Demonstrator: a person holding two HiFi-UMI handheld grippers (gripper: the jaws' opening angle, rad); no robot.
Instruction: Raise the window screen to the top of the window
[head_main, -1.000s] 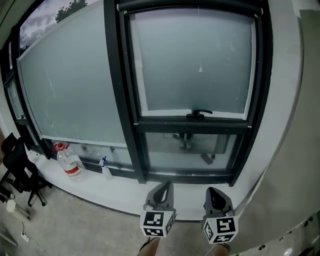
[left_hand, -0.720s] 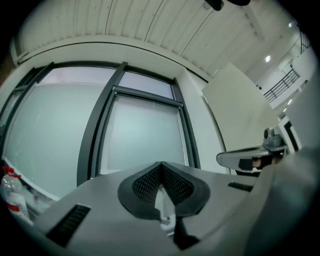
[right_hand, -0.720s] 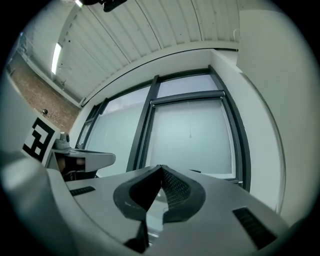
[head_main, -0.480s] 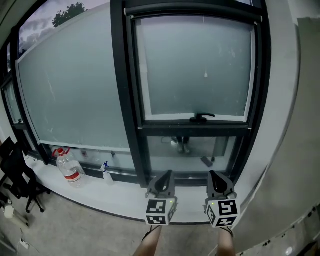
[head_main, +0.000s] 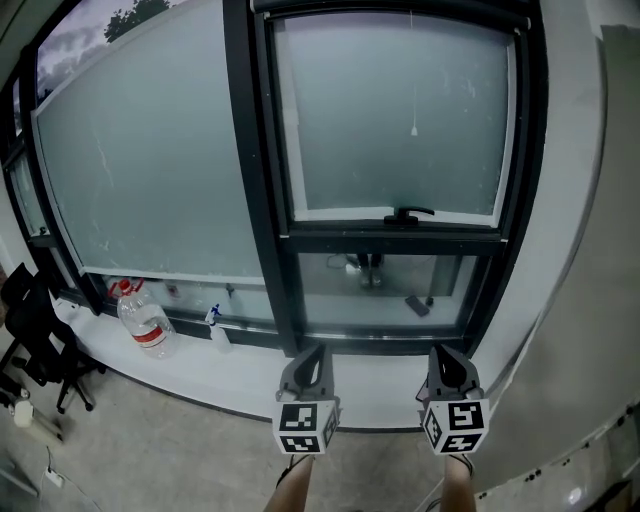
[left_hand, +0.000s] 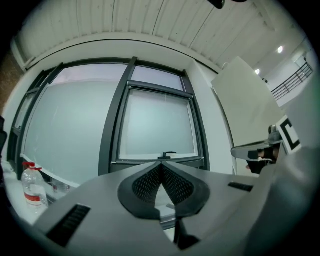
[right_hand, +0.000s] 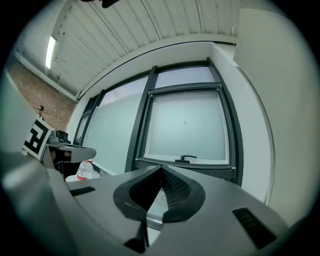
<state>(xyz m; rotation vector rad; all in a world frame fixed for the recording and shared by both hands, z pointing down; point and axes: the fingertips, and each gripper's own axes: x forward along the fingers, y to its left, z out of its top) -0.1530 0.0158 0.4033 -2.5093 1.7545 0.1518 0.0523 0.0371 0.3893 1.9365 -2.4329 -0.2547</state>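
The left gripper (head_main: 308, 366) and right gripper (head_main: 447, 366), both closed on nothing, hang over the white sill (head_main: 225, 372), well short of the pale grey translucent window screen (head_main: 400, 120) filling the black frame's upper pane; likely light and flimsy, it seems best gripped at its stiff bottom rail (head_main: 330, 212).

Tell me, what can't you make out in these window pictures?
- Head view: the small things seen in the lower pane are too small and dim to name.
- Head view: the label on the bottle is too small to read.
- Left gripper view: that pane is mostly hidden behind the left gripper.
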